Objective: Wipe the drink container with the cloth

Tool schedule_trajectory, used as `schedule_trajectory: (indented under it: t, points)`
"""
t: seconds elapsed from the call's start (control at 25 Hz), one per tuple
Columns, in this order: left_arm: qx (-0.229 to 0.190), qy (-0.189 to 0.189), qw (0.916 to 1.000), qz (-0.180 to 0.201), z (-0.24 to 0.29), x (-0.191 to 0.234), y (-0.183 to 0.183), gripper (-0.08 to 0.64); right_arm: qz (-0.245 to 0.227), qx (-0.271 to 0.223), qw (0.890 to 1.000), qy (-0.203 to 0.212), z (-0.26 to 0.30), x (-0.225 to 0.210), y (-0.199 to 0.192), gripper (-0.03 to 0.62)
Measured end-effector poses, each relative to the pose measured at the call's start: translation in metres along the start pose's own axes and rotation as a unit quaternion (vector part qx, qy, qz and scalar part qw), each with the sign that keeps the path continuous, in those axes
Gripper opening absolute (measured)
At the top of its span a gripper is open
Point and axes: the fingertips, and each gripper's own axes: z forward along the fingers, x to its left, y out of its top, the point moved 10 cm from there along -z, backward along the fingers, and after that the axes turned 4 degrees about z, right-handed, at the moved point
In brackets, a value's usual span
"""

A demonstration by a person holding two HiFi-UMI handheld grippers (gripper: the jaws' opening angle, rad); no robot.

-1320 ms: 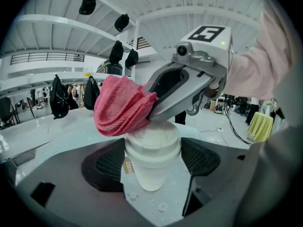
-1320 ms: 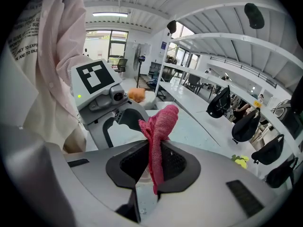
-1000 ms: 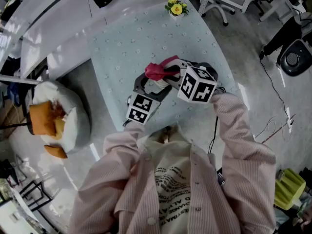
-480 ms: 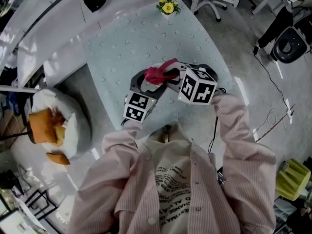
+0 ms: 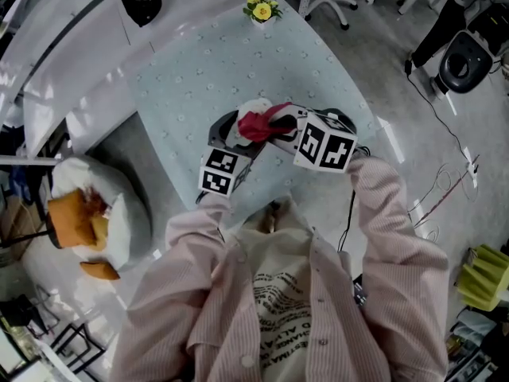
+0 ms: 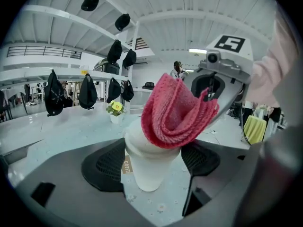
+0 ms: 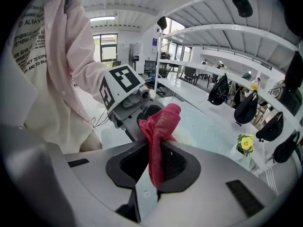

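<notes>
Red cloth [image 5: 256,124] nearer the person [image 5: 302,293] atop cup [image 6: 149,164]; dotted table [image 5: 199,70] beneath

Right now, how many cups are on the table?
1. The white cup stands on the table, held by the left gripper, with the red cloth from the right gripper on top of it. More could hide behind the grippers.

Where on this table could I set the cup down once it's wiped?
Bare tablecloth lies between the cup and the yellow flowers. Nearer, it is crowded: the left hand-held gripper holds the cup, the right hand-held gripper holds the red cloth on it.
</notes>
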Motion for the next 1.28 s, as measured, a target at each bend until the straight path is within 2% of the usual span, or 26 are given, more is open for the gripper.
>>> schedule_trajectory:
  t: [0.48,0.76,0.88,1.0,1.12,1.28]
  points:
    - [0.003,-0.028,0.9994,0.021,0.0,0.006,-0.003,0.353,0.059,-0.034,0.997,-0.042,0.001,0.015,-0.013,0.054]
    - [0.011,-0.04,0.9981,0.044,0.001,0.008,-0.003,0.353,0.097,-0.095,0.987,-0.082,-0.005,0.023,-0.019,0.054]
    - [0.014,-0.043,0.9979,0.046,0.001,0.008,-0.004,0.351,0.133,-0.147,0.973,-0.121,-0.016,0.026,-0.026,0.054]
    - [0.014,-0.045,0.9978,0.048,0.0,0.008,-0.005,0.351,0.152,-0.185,0.952,-0.192,-0.027,0.035,-0.037,0.054]
    - [0.014,-0.046,0.9977,0.048,0.0,0.01,-0.005,0.351,0.159,-0.201,0.93,-0.264,-0.026,0.047,-0.052,0.054]
    - [0.005,-0.044,0.998,0.046,-0.001,0.009,-0.006,0.351,0.176,-0.208,0.91,-0.314,-0.012,0.063,-0.067,0.054]
